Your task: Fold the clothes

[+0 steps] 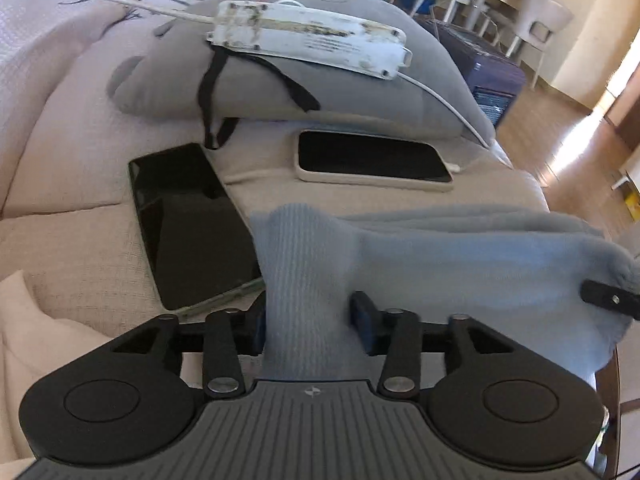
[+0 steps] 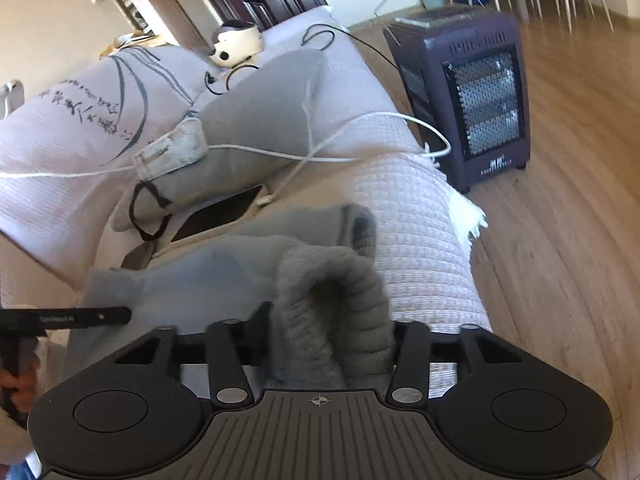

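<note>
A light grey-blue knitted garment (image 1: 460,256) lies across the sofa seat and is lifted at two places. My left gripper (image 1: 310,320) is shut on a bunched fold of it. The right gripper's finger shows at the garment's right edge in the left wrist view (image 1: 608,300). In the right wrist view my right gripper (image 2: 328,332) is shut on a thick ribbed fold of the same garment (image 2: 332,288). The left gripper's finger (image 2: 80,316) lies on the cloth at the left.
On the beige sofa cover (image 1: 80,160) lie a black tablet (image 1: 188,228), a phone in a pale case (image 1: 372,160), a grey pillow (image 1: 360,92) with a white power strip (image 1: 312,40) and cables. A dark heater (image 2: 468,92) stands on the wooden floor to the right.
</note>
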`<state>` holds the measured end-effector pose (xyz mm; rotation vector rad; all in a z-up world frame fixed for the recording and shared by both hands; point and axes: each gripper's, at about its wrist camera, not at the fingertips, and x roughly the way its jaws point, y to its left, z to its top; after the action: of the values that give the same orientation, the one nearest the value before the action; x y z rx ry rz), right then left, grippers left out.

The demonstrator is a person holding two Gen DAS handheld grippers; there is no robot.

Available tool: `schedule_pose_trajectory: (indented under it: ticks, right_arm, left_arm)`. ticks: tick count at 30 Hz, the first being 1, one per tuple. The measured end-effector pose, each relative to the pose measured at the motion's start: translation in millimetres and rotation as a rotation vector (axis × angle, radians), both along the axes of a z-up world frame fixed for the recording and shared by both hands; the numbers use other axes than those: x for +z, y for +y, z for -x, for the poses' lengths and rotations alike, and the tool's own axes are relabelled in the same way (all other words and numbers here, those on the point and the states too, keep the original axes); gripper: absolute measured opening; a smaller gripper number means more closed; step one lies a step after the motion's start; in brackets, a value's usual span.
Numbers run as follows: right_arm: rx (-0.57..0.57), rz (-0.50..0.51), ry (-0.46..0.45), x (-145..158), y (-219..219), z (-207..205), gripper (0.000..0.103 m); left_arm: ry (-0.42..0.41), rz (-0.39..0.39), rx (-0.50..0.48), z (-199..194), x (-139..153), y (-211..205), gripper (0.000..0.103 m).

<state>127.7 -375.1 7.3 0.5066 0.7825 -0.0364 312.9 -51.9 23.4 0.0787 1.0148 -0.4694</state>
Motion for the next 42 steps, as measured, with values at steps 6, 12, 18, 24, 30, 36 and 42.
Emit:
schedule_pose_trajectory:
  ticks: [6, 12, 18, 24, 30, 36, 42]
  right_arm:
    - [0.051, 0.128, -0.038, 28.0, -0.8, 18.0, 0.066]
    - [0.131, 0.163, -0.053, 48.6, -1.4, 29.3, 0.065]
    - [0.112, 0.179, -0.073, 54.3, -1.2, 23.9, 0.025]
    - [0.101, 0.138, -0.143, 70.2, -15.3, 1.8, 0.021]
    - [0.025, 0.041, -0.075, 41.0, -30.5, -32.3, 0.022]
    - [0.014, 0.053, -0.081, 44.7, -30.2, -21.8, 0.056]
    - [0.003, 0.066, -0.087, 48.3, -29.8, -11.3, 0.056]
  left_arm:
    - [-0.100, -0.023, -0.006, 14.5, 36.5, 19.2, 0.046]
    - [-0.123, -0.001, -0.047, 26.6, 40.3, 26.0, 0.055]
    - [-0.145, -0.018, -0.041, 19.2, 27.0, 10.6, 0.012]
    - [-0.194, -0.066, -0.018, 11.5, 41.9, 3.2, 0.011]
    - [-0.175, -0.166, 0.010, -5.6, -0.3, -7.1, 0.019]
    - [-0.289, -0.334, -0.064, 9.8, -7.6, -31.5, 0.026]
    - [-0.265, -0.234, -0.026, 24.0, 26.0, -14.4, 0.027]
